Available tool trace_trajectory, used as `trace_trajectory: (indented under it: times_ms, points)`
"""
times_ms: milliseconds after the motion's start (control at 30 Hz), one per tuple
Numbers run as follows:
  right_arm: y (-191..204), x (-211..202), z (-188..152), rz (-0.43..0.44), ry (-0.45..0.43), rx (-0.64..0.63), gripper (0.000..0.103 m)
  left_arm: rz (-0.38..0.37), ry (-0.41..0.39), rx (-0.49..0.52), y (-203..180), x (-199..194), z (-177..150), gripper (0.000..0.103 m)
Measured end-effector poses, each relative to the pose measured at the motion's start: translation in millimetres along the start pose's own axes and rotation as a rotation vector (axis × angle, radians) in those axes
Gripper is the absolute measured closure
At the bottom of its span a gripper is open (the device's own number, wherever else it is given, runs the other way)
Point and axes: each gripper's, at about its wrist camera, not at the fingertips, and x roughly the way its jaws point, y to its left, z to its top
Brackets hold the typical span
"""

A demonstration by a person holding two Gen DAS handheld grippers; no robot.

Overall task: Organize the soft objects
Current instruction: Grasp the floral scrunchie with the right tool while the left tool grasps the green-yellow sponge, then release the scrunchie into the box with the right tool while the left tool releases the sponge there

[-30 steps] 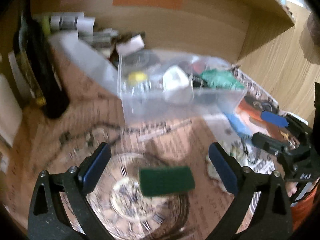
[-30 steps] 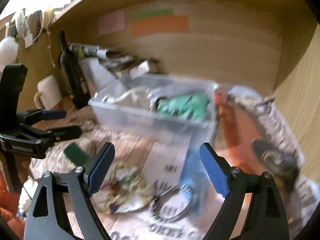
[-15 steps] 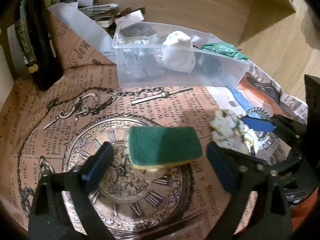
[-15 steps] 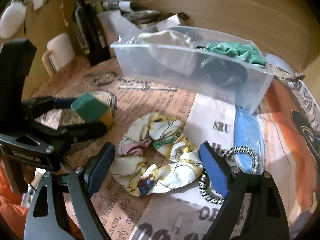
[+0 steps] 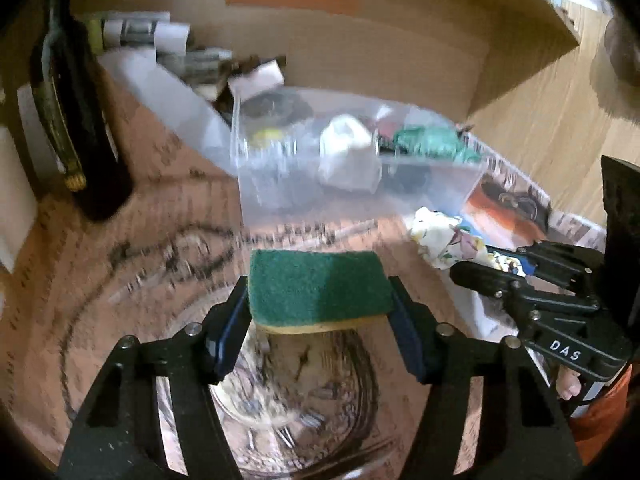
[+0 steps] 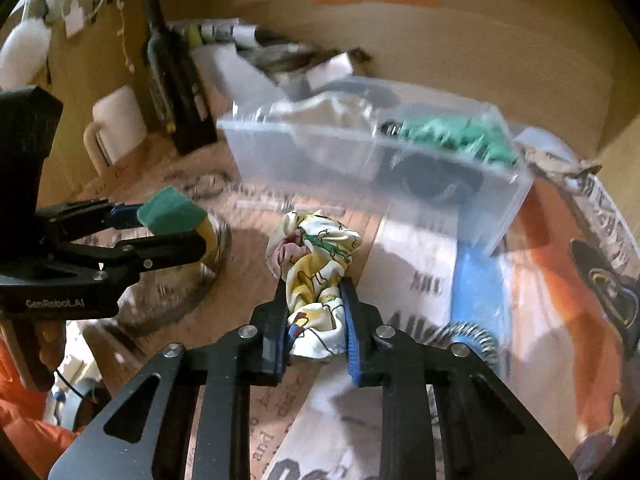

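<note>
My left gripper (image 5: 318, 304) is shut on a green and yellow sponge (image 5: 316, 290) and holds it above a glass dish (image 5: 296, 392). It also shows in the right wrist view (image 6: 196, 228) with the sponge (image 6: 170, 216). My right gripper (image 6: 314, 308) is shut on a floral fabric scrunchie (image 6: 314, 264) and holds it off the paper. The scrunchie also shows in the left wrist view (image 5: 444, 236). A clear plastic bin (image 6: 372, 160) behind holds white cloth (image 6: 320, 110) and a green soft item (image 6: 456, 136).
A dark bottle (image 5: 76, 128) and a white mug (image 6: 116, 128) stand at the left. A coiled metal hair tie (image 6: 468, 340) lies on the printed paper to the right. Rolled papers (image 5: 160, 40) lie against the wooden back wall.
Both grippers have shut: the left on the sponge, the right on the scrunchie. Both objects have been lifted off the surface.
</note>
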Motion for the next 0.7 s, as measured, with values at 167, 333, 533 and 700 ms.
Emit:
trace_trajectory:
  times_ms: [167,333,533,700]
  points:
    - [-5.0,-18.7,24.0,-0.024,-0.101,0.0,0.082,0.008,-0.078,0.027,-4.3,-11.6,27.8,0.038]
    - [-11.8,-35.0,49.4,-0.054,-0.199,0.001,0.082,0.009,-0.155,0.036,-7.3,-19.1,57.1,0.038]
    - [-23.9,-41.8,72.4,-0.076,-0.276,0.015,0.082,0.008,-0.182,0.024,-4.4,-9.3,85.3,0.038]
    - [-34.6,-31.6,88.8,-0.093,-0.293,0.027,0.082,0.014,-0.17,0.004,-0.6,9.0,103.5,0.038]
